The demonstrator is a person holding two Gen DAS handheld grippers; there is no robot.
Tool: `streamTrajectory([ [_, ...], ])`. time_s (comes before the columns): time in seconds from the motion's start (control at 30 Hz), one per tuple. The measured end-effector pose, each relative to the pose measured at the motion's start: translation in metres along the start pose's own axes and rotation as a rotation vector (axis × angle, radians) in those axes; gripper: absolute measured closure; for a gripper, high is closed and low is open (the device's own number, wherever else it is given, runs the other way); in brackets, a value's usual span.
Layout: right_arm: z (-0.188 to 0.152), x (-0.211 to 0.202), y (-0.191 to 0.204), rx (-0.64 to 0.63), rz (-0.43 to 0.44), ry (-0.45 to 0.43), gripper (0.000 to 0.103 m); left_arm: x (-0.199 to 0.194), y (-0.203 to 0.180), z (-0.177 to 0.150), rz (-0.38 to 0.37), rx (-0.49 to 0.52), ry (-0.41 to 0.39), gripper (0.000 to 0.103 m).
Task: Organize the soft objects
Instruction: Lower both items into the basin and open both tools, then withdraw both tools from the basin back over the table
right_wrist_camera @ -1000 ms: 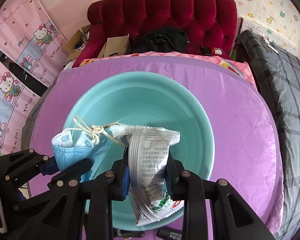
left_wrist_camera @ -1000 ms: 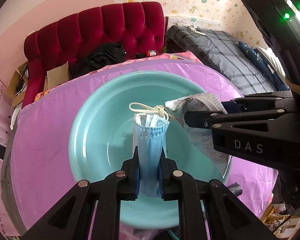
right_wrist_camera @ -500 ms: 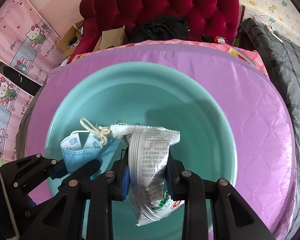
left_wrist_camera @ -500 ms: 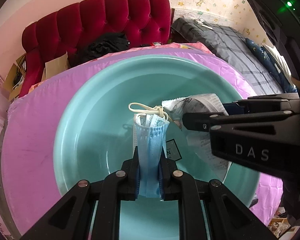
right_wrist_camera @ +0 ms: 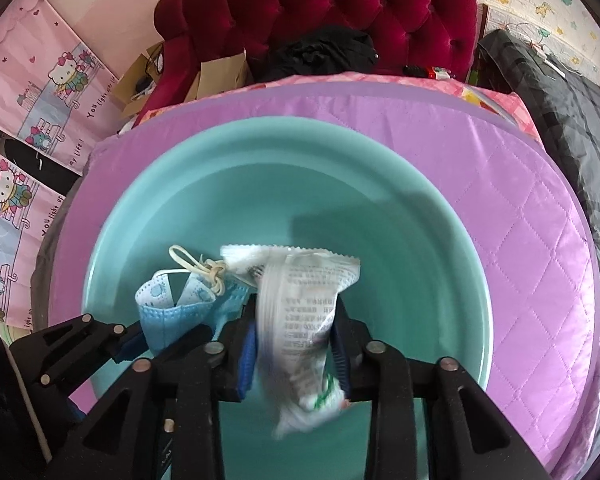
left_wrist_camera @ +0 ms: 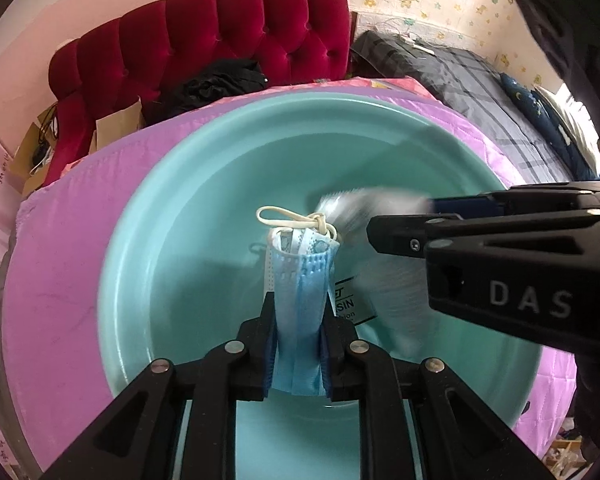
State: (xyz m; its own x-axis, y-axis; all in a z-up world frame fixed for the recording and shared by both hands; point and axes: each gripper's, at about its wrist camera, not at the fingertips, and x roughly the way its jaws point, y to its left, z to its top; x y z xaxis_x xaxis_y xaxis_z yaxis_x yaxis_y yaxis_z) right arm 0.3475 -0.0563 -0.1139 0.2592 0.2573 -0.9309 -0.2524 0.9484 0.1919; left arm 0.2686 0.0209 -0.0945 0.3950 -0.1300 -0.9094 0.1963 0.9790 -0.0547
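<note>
A folded blue face mask (left_wrist_camera: 300, 292) with a knotted cream ear loop stands between the pads of my left gripper (left_wrist_camera: 298, 320), over the inside of a teal plastic basin (left_wrist_camera: 172, 248). Those jaws are opening, and the pads still touch the mask. My right gripper (right_wrist_camera: 294, 320) hovers just to the right, over the same basin (right_wrist_camera: 420, 280). Its jaws are opening too, and the white printed packet (right_wrist_camera: 300, 312) between them is blurred and slipping downward. The mask (right_wrist_camera: 172, 316) shows at the left of the right wrist view.
The basin sits on a purple quilted cover (right_wrist_camera: 520, 240) over a round table. Behind are a red tufted sofa (left_wrist_camera: 220, 40) with black clothing and a cardboard box, and a grey plaid bed (left_wrist_camera: 480, 80) at the right. A label (left_wrist_camera: 348, 304) lies on the basin floor.
Both grippers have sunk closer to the basin, which now fills more of each view. The right jaws have widened and the packet has started to slide down; the mask holds its place.
</note>
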Motion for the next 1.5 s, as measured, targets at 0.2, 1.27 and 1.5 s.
streamTrajectory([
  [0.2, 0.000, -0.018, 0.002, -0.011, -0.049, -0.056, 0.046, -0.007, 0.002, -0.003, 0.058, -0.009, -0.034, 0.000],
  [1.27, -0.059, -0.092, 0.004, -0.033, -0.156, -0.152, 0.000, -0.081, -0.005, -0.048, 0.092, -0.031, -0.105, 0.000],
  [1.5, -0.083, -0.109, 0.003, -0.036, -0.162, -0.156, 0.000, -0.099, -0.012, -0.068, 0.101, -0.028, -0.117, 0.000],
])
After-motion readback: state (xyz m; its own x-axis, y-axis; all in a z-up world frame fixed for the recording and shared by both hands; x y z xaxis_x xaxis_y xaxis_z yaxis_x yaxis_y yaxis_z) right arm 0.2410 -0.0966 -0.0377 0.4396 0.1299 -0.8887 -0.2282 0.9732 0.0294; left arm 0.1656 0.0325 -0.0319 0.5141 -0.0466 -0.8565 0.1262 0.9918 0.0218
